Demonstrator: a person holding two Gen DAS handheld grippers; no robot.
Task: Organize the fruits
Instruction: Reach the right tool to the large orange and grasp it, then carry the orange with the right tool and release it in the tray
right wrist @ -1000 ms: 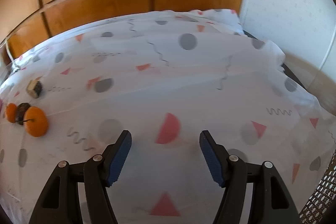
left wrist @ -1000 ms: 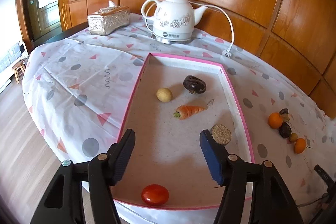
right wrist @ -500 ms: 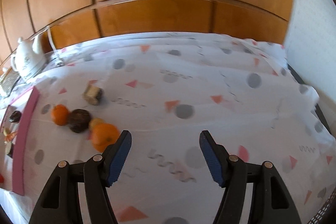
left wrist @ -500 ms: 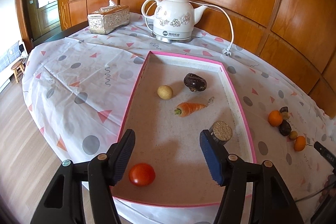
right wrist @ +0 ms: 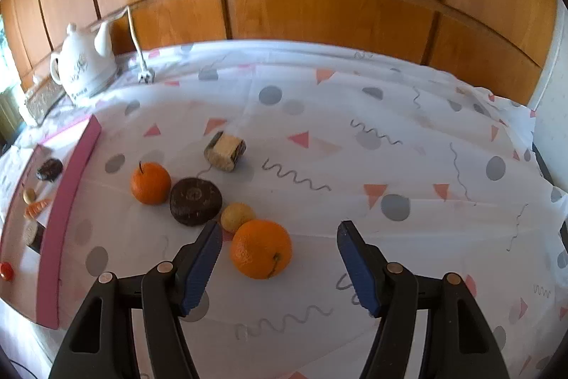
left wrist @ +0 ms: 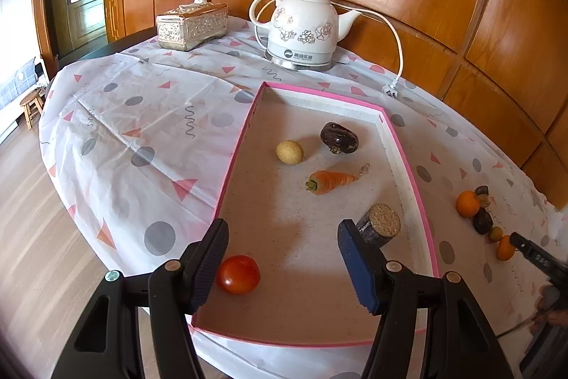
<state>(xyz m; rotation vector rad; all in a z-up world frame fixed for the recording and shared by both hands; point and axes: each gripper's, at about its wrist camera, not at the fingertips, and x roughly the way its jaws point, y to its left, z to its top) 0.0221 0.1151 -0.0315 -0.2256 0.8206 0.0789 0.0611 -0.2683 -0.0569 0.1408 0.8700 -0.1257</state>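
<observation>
Oranges come first: just ahead of the right gripper [right wrist: 279,267], whose jaws stand wide with nothing between them, a large orange [right wrist: 261,248] lies on the cloth [right wrist: 355,137], a little left of the gap's centre and close to the left finger. Beyond it, touching or nearly so, sits a small yellow fruit [right wrist: 237,216], then a dark round fruit [right wrist: 195,200], a smaller orange [right wrist: 150,183] to its left, and farthest out a pale cut chunk [right wrist: 225,147] lying on its side. All five are still outside the tray [right wrist: 67,198], which lies off to the left. The left gripper [left wrist: 282,263] hangs over the near end of that tray, jaws also wide and empty. A tomato [left wrist: 238,274] sits beside its left finger, a cork-topped cylinder [left wrist: 380,223] just past its right one; farther in lie a carrot [left wrist: 330,181], a yellow ball [left wrist: 289,151] and a dark fruit [left wrist: 339,137]. By my reading, about half the job is done: five pieces gathered, five left, the large orange the likely next pick.
</observation>
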